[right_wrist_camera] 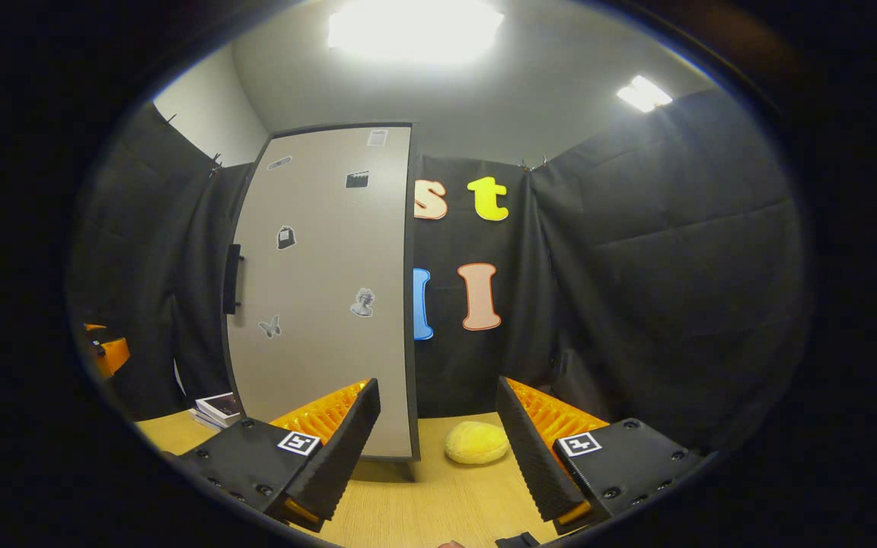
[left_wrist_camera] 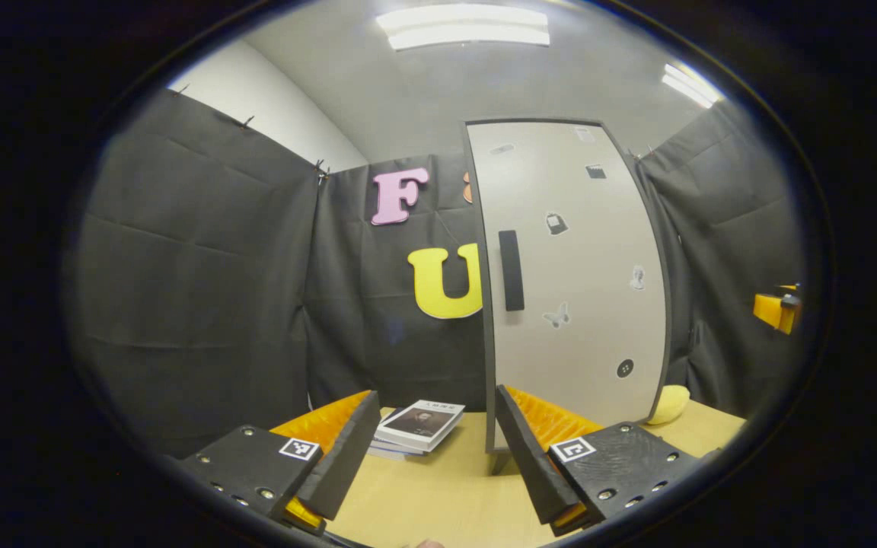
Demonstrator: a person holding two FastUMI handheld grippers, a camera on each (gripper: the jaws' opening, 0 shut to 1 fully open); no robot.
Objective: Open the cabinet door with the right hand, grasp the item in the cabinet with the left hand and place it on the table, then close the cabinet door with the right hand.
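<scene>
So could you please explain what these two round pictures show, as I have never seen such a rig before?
A person holds a two-finger gripper in each hand, and a fisheye camera rides on each one, looking forward along its fingers. The left gripper shows at the bottom of the left gripper view, the right gripper at the bottom of the right gripper view. Both are open and hold nothing. Ahead on the light wooden table stands a tall grey cabinet with a black bar handle; its door is shut. Beside it lie a small stack of books and a soft yellow rounded object.
</scene>
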